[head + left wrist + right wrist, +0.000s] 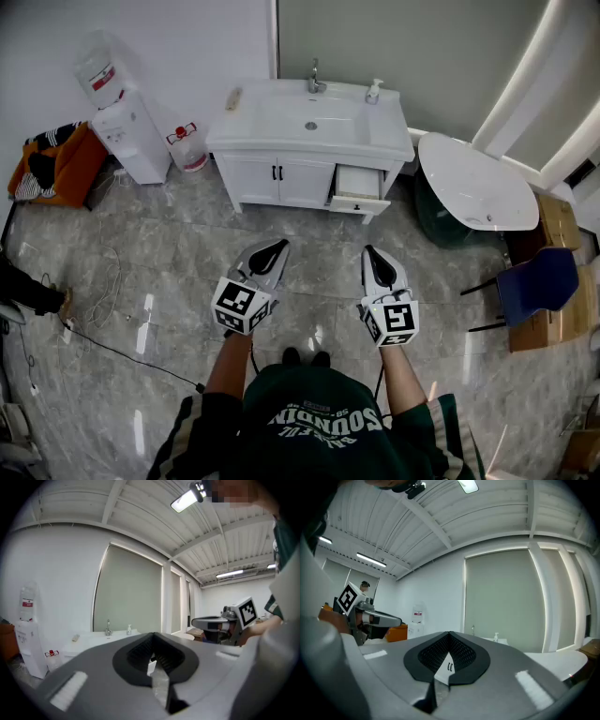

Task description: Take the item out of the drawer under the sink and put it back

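Observation:
A white sink cabinet [281,178] stands against the far wall, with a basin [309,120] and a faucet [315,79] on top. Its right-hand drawer [359,190] is pulled out; I cannot make out what lies inside. My left gripper [272,249] and right gripper [372,254] are held side by side over the tiled floor, well short of the cabinet, both shut and empty. In the left gripper view the jaws [152,638] meet at the tip, with the sink beyond them. The right gripper view shows its jaws [449,635] closed as well.
A water dispenser [127,131] and a spare bottle [190,150] stand left of the cabinet, and an orange bag [56,164] lies further left. A white tub [473,187], a blue chair [539,281] and cardboard boxes [561,225] fill the right. Cables [103,281] trail across the floor.

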The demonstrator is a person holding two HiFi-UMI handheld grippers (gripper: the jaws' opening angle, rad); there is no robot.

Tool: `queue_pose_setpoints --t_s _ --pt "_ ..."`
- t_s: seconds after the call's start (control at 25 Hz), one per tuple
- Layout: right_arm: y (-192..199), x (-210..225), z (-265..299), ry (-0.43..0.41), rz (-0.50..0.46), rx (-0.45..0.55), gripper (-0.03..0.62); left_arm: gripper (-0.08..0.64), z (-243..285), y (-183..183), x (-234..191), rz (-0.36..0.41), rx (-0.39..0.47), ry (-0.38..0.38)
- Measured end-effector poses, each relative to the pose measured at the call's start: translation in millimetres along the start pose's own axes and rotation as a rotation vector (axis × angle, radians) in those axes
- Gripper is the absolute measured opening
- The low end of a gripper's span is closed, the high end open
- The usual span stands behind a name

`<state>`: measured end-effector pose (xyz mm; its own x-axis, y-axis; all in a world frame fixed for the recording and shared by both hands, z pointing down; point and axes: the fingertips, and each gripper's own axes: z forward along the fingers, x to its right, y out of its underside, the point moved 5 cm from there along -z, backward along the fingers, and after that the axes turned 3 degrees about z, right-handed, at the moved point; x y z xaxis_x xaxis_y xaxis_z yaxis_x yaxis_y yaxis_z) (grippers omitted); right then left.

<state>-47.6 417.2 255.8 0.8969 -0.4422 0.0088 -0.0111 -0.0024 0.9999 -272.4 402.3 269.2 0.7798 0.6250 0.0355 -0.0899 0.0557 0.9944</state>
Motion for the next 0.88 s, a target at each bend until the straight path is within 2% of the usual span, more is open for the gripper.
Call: queue_pose_setpoints --t_s 0.32,0.88 --pt "0.3 6.5 4.9 -0.016 0.014 -0.004 0.002 0.051 4.6 5.2 -4.0 -0.013 -0.007 -0.007" --pt "8.6 -9.8 14.2 -0.012 0.001 -0.024 0.002 0.049 0.1 14.7 -19.2 -0.025 -0.014 0.016"
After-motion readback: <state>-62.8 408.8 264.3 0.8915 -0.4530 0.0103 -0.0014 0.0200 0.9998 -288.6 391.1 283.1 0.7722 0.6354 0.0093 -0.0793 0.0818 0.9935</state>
